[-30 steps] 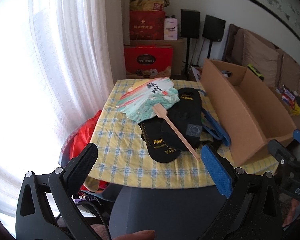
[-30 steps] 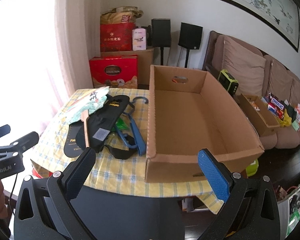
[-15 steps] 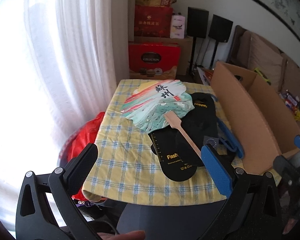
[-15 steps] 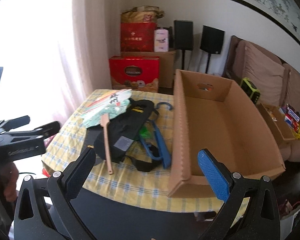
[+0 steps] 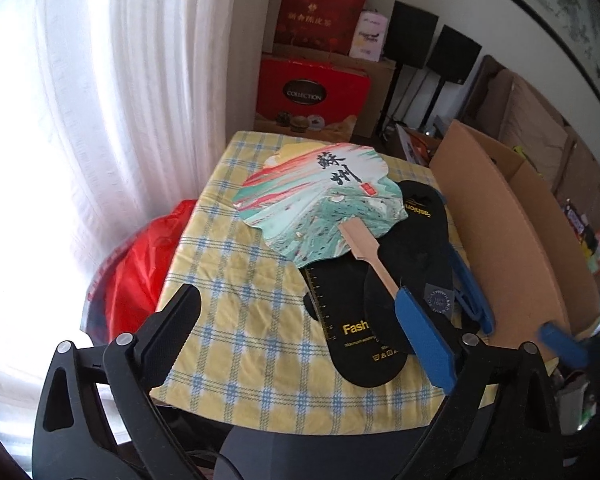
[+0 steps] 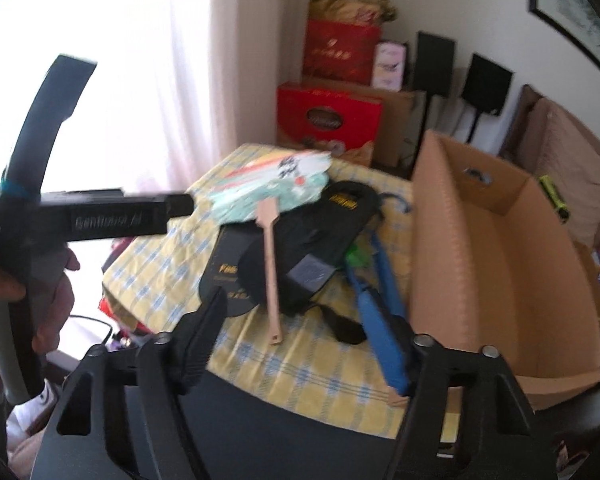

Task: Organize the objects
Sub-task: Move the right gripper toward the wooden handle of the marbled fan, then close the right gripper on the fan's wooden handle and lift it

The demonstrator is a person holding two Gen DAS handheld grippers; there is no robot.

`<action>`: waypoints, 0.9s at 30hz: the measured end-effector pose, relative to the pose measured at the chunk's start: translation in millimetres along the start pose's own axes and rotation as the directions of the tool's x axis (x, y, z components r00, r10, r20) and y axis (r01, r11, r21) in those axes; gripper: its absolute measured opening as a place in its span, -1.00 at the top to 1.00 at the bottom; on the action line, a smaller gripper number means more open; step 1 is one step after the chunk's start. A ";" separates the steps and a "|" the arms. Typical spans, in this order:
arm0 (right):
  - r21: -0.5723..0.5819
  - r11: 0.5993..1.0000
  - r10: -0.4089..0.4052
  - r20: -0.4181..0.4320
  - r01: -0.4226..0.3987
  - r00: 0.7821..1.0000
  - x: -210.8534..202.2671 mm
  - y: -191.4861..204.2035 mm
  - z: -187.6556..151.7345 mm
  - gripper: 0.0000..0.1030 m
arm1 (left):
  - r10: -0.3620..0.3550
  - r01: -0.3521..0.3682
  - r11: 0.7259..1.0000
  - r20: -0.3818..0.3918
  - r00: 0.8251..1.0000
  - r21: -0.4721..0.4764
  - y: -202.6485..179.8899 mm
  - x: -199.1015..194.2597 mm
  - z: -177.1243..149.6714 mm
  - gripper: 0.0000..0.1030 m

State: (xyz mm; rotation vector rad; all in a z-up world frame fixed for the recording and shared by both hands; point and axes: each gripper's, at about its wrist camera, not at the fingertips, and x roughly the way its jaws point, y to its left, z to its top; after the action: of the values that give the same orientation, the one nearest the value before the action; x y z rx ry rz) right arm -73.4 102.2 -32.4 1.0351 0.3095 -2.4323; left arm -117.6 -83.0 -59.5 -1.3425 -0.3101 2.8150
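Left wrist view: my left gripper [image 5: 300, 336] hangs over the near edge of the desk [image 5: 236, 344] with its jaws spread wide and nothing between them, the blue pad just at the tip of the paper fan's [image 5: 320, 196] wooden handle. The fan lies on black insoles [image 5: 380, 320], with a blue hanger [image 5: 472, 296] beside the open cardboard box [image 5: 512, 236] to the right. From the right wrist, my right gripper [image 6: 304, 344] has its jaws released too, low before the same pile, fan [image 6: 272, 188] on top.
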 end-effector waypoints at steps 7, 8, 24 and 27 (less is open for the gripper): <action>0.039 0.997 0.064 -0.113 -0.060 0.992 45.4 -2.5 -8.0 0.00 | -0.071 0.071 0.997 -0.058 0.996 -0.007 -6.6 25.7 7.8 -0.61; 0.047 0.997 0.065 -0.123 -0.060 0.990 50.2 -4.3 -9.1 0.00 | -0.083 0.082 0.997 -0.067 0.994 -0.012 -7.4 30.0 8.5 -0.61; 0.088 0.994 0.086 -0.189 -0.070 0.978 83.7 -17.8 -14.5 0.29 | -0.124 0.114 0.992 -0.213 0.969 -0.059 -30.9 103.2 38.3 -0.38; 0.099 0.992 0.096 -0.192 -0.078 0.977 87.8 -21.6 -14.6 0.31 | -0.108 0.101 0.994 -0.233 0.966 -0.041 -37.7 107.5 36.3 -0.36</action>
State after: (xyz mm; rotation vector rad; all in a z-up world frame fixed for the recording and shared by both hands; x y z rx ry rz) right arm -128.1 96.8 -105.7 1.3046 0.2144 -2.2884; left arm -216.5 -42.5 -113.1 -1.5948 -0.4035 2.5423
